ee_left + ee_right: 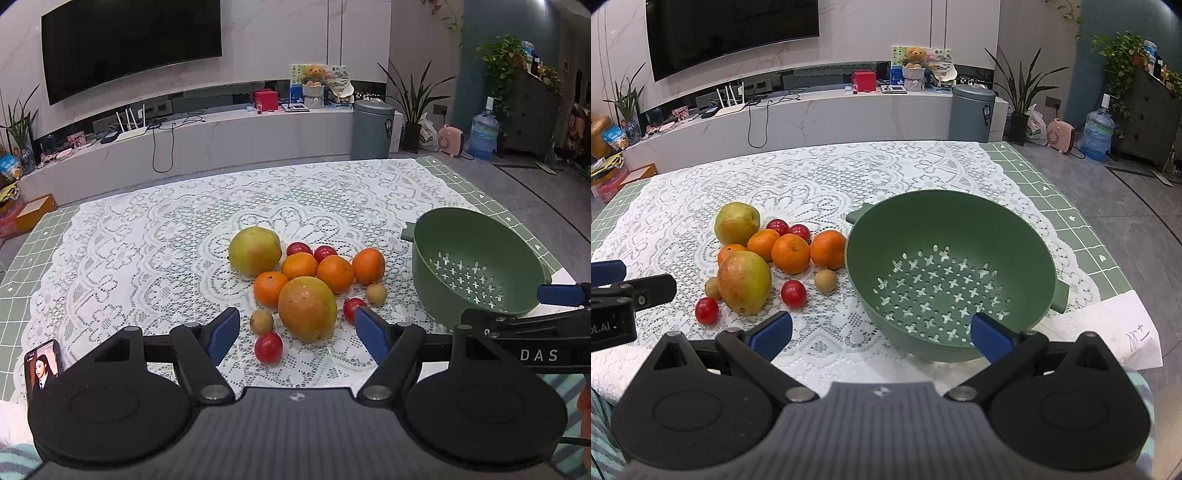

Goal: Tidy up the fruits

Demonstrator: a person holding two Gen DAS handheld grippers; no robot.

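Loose fruit heap (306, 284) mid-table (110, 236) on lace cloth: two mangoes, four oranges, small red and brown pieces, bunched for easy reach. Green strainer bowl (949, 269) just beside, empty, likely the destination. Left tool (297, 334) apart, empty, aimed at the near mango (307, 308). Right tool (882, 336) apart, empty, hovering at the bowl's near rim, perhaps to steady it.

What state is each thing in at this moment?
Green colander: upright, empty.
Fruit pile: loose on the lace cloth, none in the colander.
Left gripper: open, holding nothing.
Right gripper: open, holding nothing.
Phone: screen lit.
Television: screen dark.
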